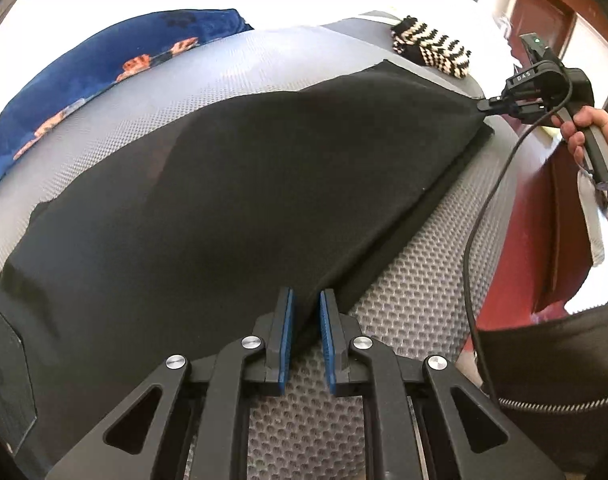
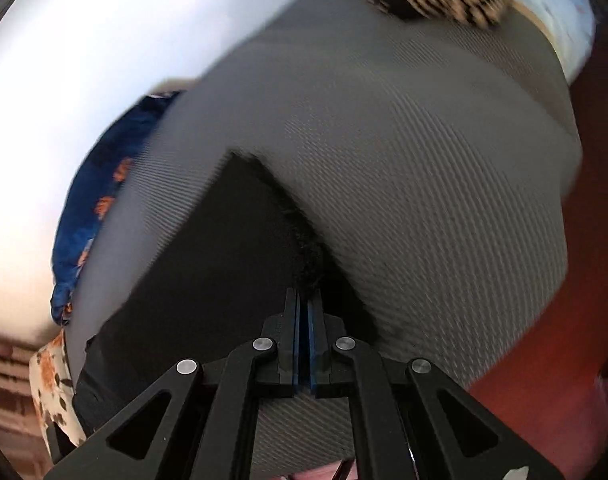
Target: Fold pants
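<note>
Black pants [image 1: 208, 200] lie spread on the grey mat [image 1: 415, 280]. We pinch the near edge w/ left gripper [image 1: 306, 312], the far corner w/ right gripper [image 2: 304, 312], both clamped on cloth. Risk: thin hem slips out if we pull unevenly.

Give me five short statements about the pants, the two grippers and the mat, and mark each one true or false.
1. The black pants lie on a grey textured mat. True.
2. The left gripper is wide open, clear of the cloth. False: its blue pads pinch the pants' edge.
3. The right gripper grips a far corner of the pants. True.
4. A black-and-cream striped knit item lies on top of the pants. False: it lies on the mat beyond them, apart.
5. The blue patterned cloth covers the pants. False: it lies at the mat's far side.
</note>
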Demonstrator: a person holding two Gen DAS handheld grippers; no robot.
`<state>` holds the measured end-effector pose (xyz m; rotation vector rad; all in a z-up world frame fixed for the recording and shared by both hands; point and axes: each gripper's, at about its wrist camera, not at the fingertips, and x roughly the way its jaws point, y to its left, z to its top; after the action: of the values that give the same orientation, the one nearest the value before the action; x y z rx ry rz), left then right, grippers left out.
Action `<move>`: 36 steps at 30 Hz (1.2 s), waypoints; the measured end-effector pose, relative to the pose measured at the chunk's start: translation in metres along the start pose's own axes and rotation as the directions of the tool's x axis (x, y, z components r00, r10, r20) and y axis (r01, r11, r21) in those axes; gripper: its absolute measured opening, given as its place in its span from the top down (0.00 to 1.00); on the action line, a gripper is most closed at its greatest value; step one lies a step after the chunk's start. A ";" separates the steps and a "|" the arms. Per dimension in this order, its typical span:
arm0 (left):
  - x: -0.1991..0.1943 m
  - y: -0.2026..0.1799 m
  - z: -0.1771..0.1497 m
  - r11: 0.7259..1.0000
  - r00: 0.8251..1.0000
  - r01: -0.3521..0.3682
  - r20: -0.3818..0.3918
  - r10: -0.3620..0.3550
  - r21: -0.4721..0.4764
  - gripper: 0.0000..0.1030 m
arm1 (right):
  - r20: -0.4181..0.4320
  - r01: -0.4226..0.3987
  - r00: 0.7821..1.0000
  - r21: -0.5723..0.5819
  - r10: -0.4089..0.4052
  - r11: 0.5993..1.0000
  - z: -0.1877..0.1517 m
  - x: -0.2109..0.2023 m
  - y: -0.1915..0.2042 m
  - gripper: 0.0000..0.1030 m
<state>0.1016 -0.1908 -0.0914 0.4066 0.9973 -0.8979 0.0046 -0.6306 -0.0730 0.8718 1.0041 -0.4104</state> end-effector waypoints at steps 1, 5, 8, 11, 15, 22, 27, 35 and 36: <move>0.000 0.000 0.000 1.000 1.000 -0.002 0.001 0.002 0.003 0.86 | -0.001 0.010 1.000 0.013 -0.010 1.000 -0.004 0.002 -0.006 0.97; -0.003 0.002 -0.001 1.000 1.000 0.019 0.000 -0.019 -0.014 0.87 | 0.016 0.009 1.000 0.025 -0.009 1.000 -0.011 -0.004 -0.014 0.97; -0.002 0.005 0.001 1.000 1.000 0.025 -0.006 -0.025 -0.015 0.87 | 0.025 0.009 1.000 0.019 -0.010 1.000 -0.016 -0.008 -0.015 0.98; -0.005 0.009 0.004 0.998 0.999 0.052 -0.004 -0.052 -0.031 0.90 | 0.019 0.011 1.000 0.031 -0.012 0.999 -0.019 -0.006 -0.020 0.98; -0.006 0.012 0.002 0.998 0.999 0.054 -0.003 -0.054 -0.025 0.91 | 0.060 -0.003 0.998 0.050 0.000 0.999 -0.024 -0.017 -0.019 0.98; 0.003 0.014 0.000 0.998 0.998 0.058 -0.022 -0.058 -0.035 0.91 | 0.017 0.072 0.997 0.048 -0.073 0.996 -0.027 0.002 -0.022 0.98; 0.002 0.020 0.003 0.993 0.997 0.080 -0.014 -0.082 -0.083 0.90 | 0.000 0.086 0.996 0.041 -0.086 0.995 -0.025 0.008 -0.020 0.92; -0.045 0.065 0.008 0.966 0.985 0.146 0.125 -0.121 -0.215 0.65 | 0.113 0.162 0.983 -0.146 -0.146 0.976 -0.008 -0.041 0.032 0.71; -0.052 0.073 0.007 0.966 0.986 0.111 0.150 -0.077 -0.233 0.60 | 0.110 0.139 0.987 -0.198 -0.119 0.970 -0.005 -0.045 0.047 0.71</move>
<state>0.1516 -0.1289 -0.0500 0.0895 0.9880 -0.8655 0.0107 -0.6018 -0.0143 0.5970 0.9965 -0.4470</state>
